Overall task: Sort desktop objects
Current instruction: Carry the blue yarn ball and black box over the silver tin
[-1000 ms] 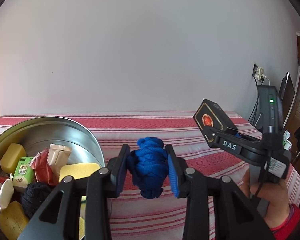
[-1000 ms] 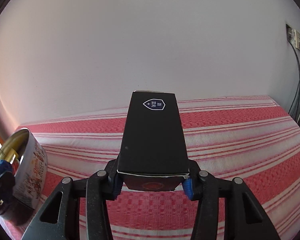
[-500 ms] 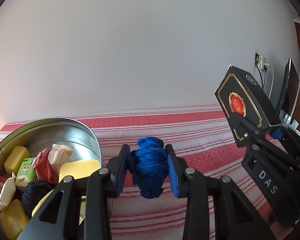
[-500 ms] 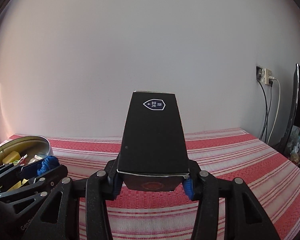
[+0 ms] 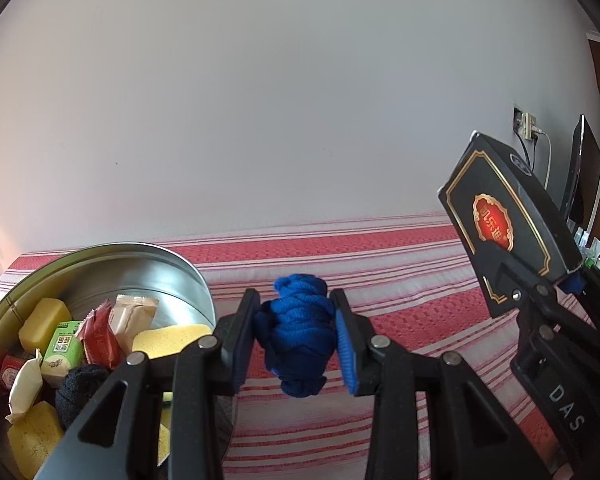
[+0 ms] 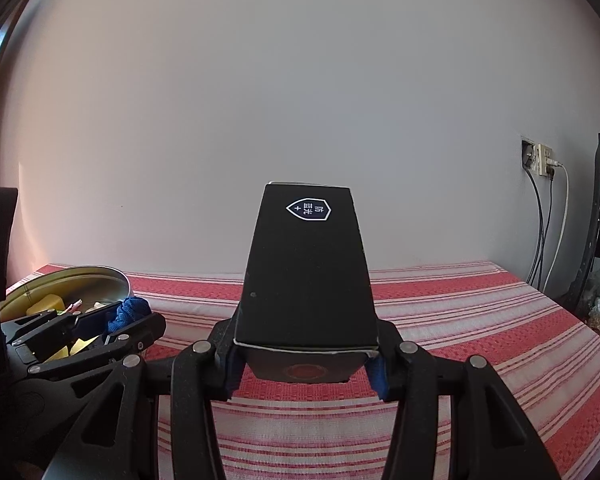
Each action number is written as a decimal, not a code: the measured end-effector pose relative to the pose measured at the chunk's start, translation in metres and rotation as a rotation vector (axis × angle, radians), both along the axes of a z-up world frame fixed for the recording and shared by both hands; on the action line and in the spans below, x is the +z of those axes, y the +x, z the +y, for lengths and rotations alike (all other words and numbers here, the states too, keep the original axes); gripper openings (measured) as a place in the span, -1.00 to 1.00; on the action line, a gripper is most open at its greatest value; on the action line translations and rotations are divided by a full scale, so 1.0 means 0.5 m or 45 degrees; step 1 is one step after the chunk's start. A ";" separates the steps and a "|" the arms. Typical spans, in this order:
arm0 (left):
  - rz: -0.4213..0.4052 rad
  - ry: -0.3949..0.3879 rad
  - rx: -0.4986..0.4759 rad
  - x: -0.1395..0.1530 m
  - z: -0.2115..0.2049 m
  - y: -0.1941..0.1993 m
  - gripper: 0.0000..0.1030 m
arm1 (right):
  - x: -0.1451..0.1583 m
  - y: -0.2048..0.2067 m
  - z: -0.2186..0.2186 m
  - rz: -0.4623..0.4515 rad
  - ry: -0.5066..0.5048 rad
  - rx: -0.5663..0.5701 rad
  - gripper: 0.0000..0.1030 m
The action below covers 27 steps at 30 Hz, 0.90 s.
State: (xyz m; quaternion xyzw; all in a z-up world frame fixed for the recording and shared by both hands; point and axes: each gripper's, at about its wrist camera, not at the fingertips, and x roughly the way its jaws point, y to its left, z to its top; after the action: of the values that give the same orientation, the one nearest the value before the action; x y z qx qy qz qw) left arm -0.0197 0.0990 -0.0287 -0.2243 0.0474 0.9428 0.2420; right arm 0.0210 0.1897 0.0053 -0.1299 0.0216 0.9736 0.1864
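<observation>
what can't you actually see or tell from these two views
- Left wrist view: the tin's near part and contents, hidden behind the left tool holding the blue rope bundle.
- Right wrist view: the cloth beneath the black box.
- Both views: wrapper print too small.

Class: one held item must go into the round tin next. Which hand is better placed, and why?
Left. The left gripper holds the blue rope bundle right beside the tin; the right gripper, with the black box, is farther away.

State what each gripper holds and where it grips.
The left gripper pinches the blue rope bundle by its sides; the right gripper clamps the black box at its near end.
</observation>
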 end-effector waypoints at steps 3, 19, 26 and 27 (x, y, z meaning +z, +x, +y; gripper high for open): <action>0.025 0.024 0.007 0.015 -0.015 0.007 -0.31 | 0.004 0.005 -0.015 0.013 0.005 0.019 0.00; 0.137 0.050 -0.015 0.062 -0.079 0.036 -0.31 | 0.008 0.027 -0.054 0.035 0.026 0.060 0.00; 0.161 0.094 0.037 0.080 -0.138 0.023 -0.31 | 0.014 0.036 -0.104 0.045 0.070 0.089 0.00; 0.161 0.104 0.050 0.082 -0.148 0.020 -0.31 | 0.015 0.039 -0.112 0.047 0.073 0.099 0.00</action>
State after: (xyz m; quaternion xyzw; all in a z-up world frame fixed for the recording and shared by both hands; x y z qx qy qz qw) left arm -0.0099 0.0250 0.0123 -0.1554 0.0199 0.9607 0.2291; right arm 0.0405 0.1337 0.0125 -0.1070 -0.0079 0.9826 0.1518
